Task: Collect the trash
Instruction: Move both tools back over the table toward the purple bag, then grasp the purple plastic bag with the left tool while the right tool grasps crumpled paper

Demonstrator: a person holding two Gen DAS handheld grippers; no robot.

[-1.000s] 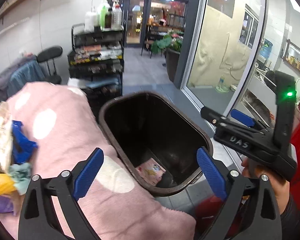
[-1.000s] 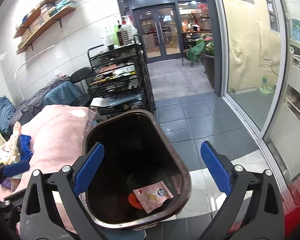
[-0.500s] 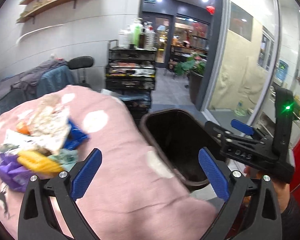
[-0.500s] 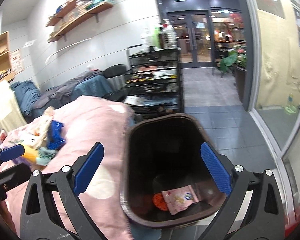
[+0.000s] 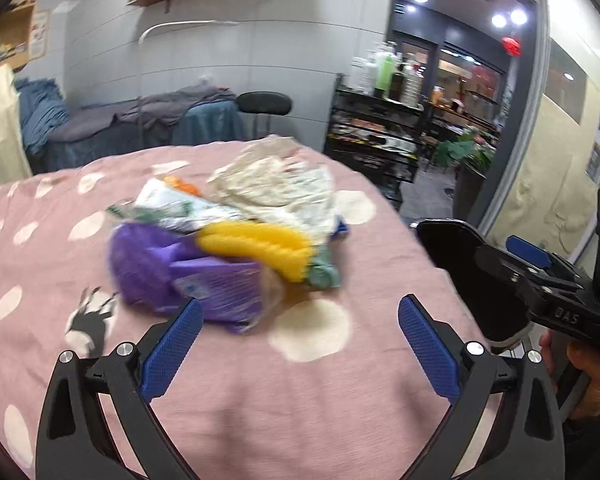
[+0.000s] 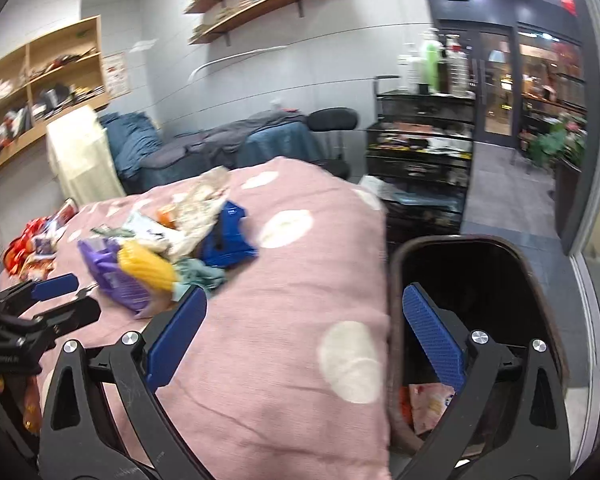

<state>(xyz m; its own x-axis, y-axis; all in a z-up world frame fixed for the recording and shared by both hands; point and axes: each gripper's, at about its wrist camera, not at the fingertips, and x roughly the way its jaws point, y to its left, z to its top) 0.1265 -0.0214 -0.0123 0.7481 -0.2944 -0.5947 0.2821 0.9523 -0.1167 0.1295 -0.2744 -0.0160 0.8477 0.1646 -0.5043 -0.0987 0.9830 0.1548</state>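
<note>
A heap of trash lies on the pink spotted blanket [image 5: 260, 392]: a purple bag [image 5: 188, 276], a yellow wrapper [image 5: 260, 246], a crumpled pale bag [image 5: 276, 188] and a blue packet [image 6: 226, 236]. My left gripper [image 5: 298, 346] is open and empty, just short of the purple bag. My right gripper [image 6: 304, 340] is open and empty, straddling the blanket's edge and the dark bin [image 6: 480, 272]. A pink wrapper [image 6: 430, 402] lies in the bin's bottom. The right gripper [image 5: 536, 258] shows at the left wrist view's right edge, over the bin [image 5: 448, 240].
A black wire cart [image 6: 420, 140] with bottles stands behind the bin. A black chair [image 5: 264, 104] and grey-blue clothes [image 6: 204, 148] sit against the wall. Red packets [image 6: 24, 248] lie at the blanket's far left. A glass wall [image 6: 592, 200] runs along the right.
Both grippers have swung left, away from the bin and toward the trash heap on the blanket. The left one now faces the purple bag; both stay open.
</note>
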